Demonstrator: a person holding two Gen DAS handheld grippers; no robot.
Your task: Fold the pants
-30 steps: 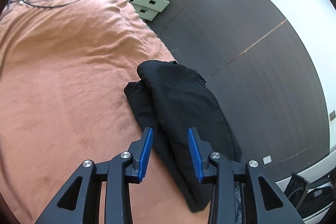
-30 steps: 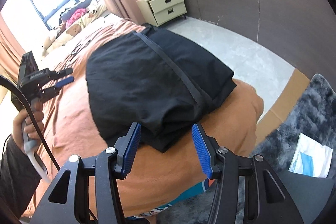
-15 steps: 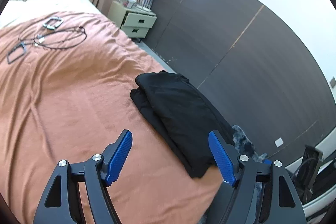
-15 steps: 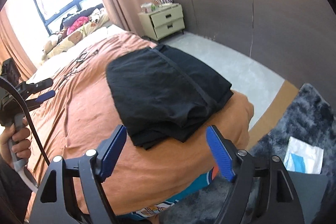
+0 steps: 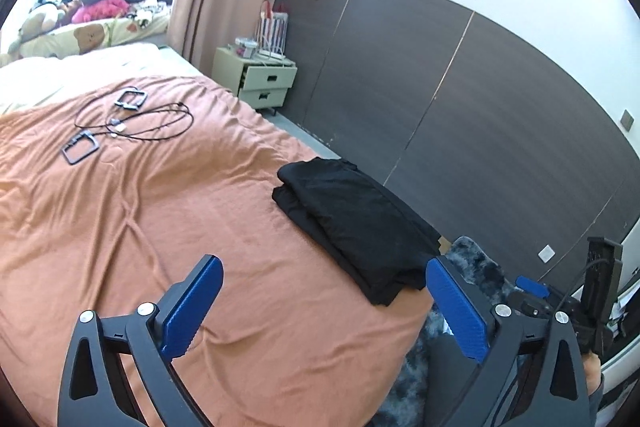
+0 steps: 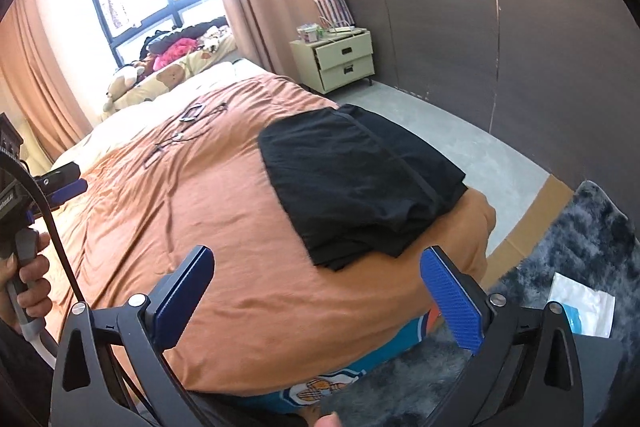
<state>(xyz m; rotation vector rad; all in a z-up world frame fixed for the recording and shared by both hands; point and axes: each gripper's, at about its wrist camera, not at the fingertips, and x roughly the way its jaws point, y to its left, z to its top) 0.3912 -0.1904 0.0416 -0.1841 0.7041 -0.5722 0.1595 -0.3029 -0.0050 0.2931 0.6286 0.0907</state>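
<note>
The black pants [image 5: 352,223] lie folded in a compact stack on the orange bedspread [image 5: 140,227], near the bed's corner by the dark wall. In the right wrist view the pants [image 6: 360,179] show a seam strip along the top layer. My left gripper [image 5: 322,267] hangs above the bed, back from the pants, its jaws opening wide with nothing between them. My right gripper [image 6: 316,255] is also back from the stack, jaws opening and empty. A hand [image 6: 28,279] holds the left gripper's handle at the left edge of the right wrist view.
Black cables and small frames [image 5: 128,119] lie further up the bed. A pale nightstand [image 5: 264,83] stands by the dark panel wall. A grey shaggy rug [image 6: 580,239] with a white packet [image 6: 580,307] lies past the bed's corner. Pillows and plush toys [image 6: 172,67] sit under the window.
Both grippers have pulled back and up from the pants, which now look smaller and farther away. Both pairs of jaws have spread from fairly narrow to wide apart.
</note>
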